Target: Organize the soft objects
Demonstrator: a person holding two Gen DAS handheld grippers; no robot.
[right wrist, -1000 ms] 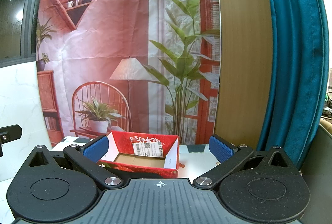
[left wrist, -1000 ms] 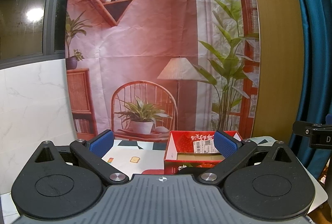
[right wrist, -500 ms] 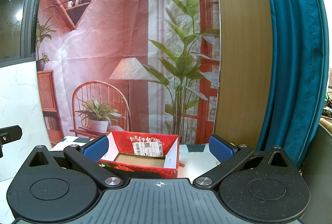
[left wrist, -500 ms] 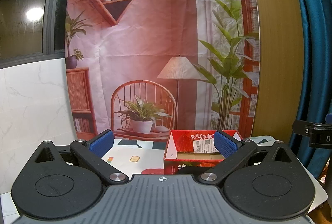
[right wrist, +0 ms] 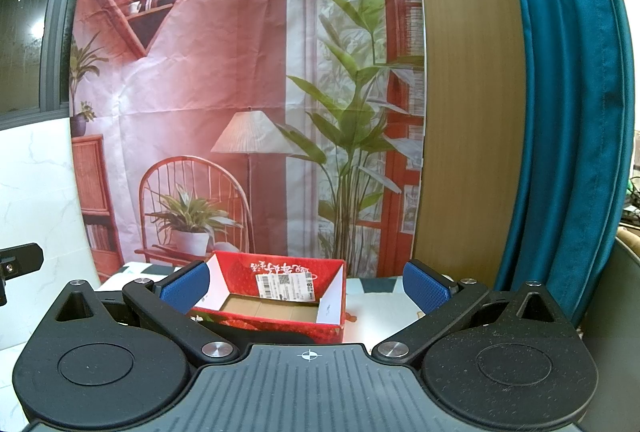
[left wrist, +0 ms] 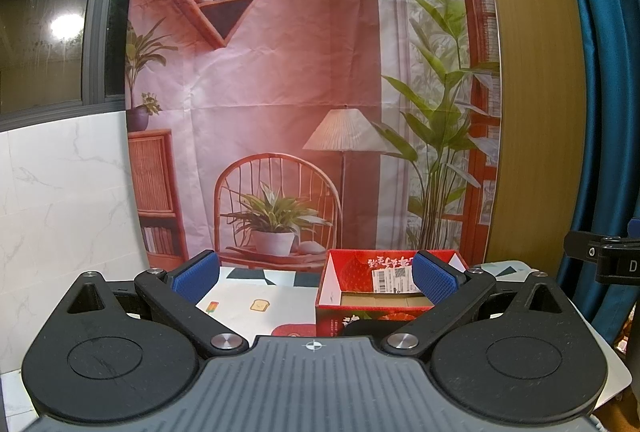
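An open red cardboard box (left wrist: 384, 306) with a white shipping label stands on the table ahead of both grippers. It also shows in the right wrist view (right wrist: 276, 306), and I see only bare cardboard inside. My left gripper (left wrist: 314, 278) is open and empty, held level above the table's near side. My right gripper (right wrist: 306, 286) is open and empty, with the box between its blue pads (right wrist: 424, 290). A red object (left wrist: 294, 330) and a dark one lie partly hidden under the left gripper's body. No soft object shows clearly.
The table has a white patterned cloth (left wrist: 260, 302). A printed backdrop (left wrist: 300, 92) hangs behind it, with a white marble wall (left wrist: 60, 200) at left and a teal curtain (right wrist: 568, 112) at right. The other gripper's edge (left wrist: 604, 258) shows at far right.
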